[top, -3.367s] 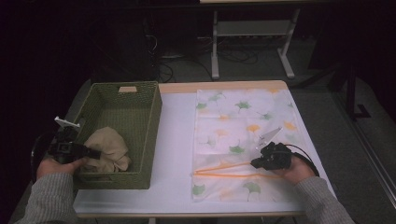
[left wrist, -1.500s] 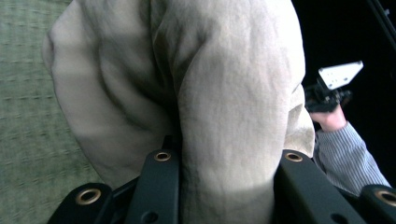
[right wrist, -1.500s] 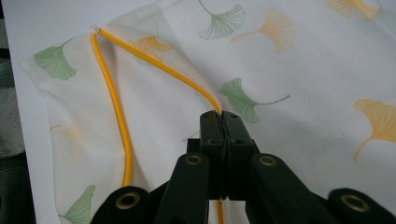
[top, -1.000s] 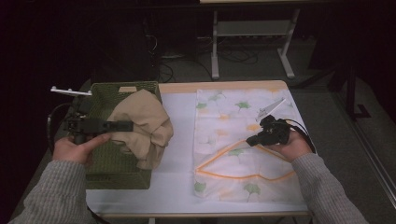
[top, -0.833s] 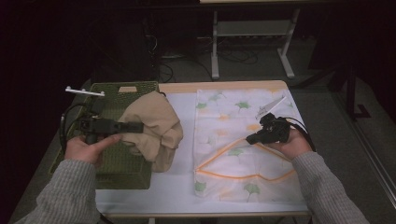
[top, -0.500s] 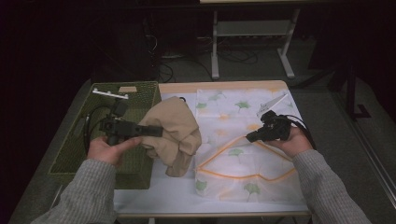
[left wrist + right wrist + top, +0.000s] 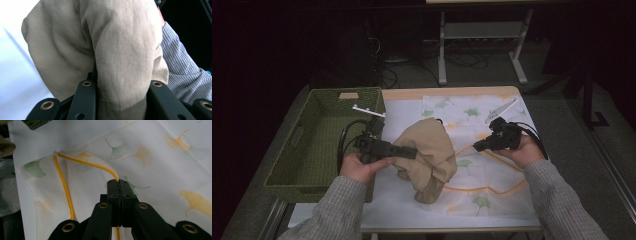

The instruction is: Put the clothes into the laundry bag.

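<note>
Counter (image 7: 402, 107): white top, work area laid out in front of the person.

Basket (image 7: 302, 165): green woven, at 9 o'clock on the counter. It reads as the source bin, set within easy reach of the left hand.

Mesh bag (image 7: 492, 175): white, ginkgo-leaf print, lying flat from centre toward 3 o'clock. Its orange-edged opening (image 7: 62, 182) faces 9 o'clock, toward the incoming garment.

Garment (image 7: 429, 155): tan cloth, bunched and hanging at counter centre, just beside the bag mouth; its lowest fold seems to touch the bag, cannot confirm.

Left tool (image 7: 412, 152): pinching a thick fold of the garment (image 7: 120, 62) between its jaws. Held level so the bulk dangles free, probably for feeding in.

Right tool (image 7: 119, 185): jaws pressed together on the upper orange edge, lifting it off the lower layer. Judged purpose: keep the mouth gaping while the cloth goes in.
</note>
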The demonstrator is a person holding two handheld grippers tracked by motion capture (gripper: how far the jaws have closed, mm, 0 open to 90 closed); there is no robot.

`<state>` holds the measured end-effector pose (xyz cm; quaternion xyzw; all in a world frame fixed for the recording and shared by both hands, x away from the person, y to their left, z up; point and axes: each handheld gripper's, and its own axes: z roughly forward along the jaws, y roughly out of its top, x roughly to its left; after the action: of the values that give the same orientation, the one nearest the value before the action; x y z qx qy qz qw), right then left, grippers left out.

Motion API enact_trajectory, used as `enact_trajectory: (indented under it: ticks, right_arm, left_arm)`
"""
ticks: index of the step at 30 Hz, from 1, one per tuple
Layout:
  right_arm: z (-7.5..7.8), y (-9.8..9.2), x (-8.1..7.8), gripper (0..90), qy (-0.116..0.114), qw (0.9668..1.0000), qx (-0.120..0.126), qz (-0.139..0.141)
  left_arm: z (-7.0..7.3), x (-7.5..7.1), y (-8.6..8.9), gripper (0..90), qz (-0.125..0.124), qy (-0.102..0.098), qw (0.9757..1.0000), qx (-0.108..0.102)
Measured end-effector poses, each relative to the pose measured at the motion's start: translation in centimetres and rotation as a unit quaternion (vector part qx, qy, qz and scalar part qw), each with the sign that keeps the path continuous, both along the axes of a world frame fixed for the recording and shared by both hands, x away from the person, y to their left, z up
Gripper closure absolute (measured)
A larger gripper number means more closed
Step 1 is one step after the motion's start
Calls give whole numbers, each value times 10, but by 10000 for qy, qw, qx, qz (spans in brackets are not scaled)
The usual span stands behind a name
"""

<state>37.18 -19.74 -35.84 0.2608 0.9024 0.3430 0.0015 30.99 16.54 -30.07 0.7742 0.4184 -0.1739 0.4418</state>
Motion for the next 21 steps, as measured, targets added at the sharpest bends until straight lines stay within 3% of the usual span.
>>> enact_trajectory:
  ticks: [15,21]
  right_arm:
    - [12,10,4,879,-78,9999,7,71]
    - [16,10,3,879,-80,9999,64,77]
  left_arm:
    - [-14,-7,-61,708,-759,95,9969,-189]
    - [-32,-6,-74,708,-823,203,9961,-227]
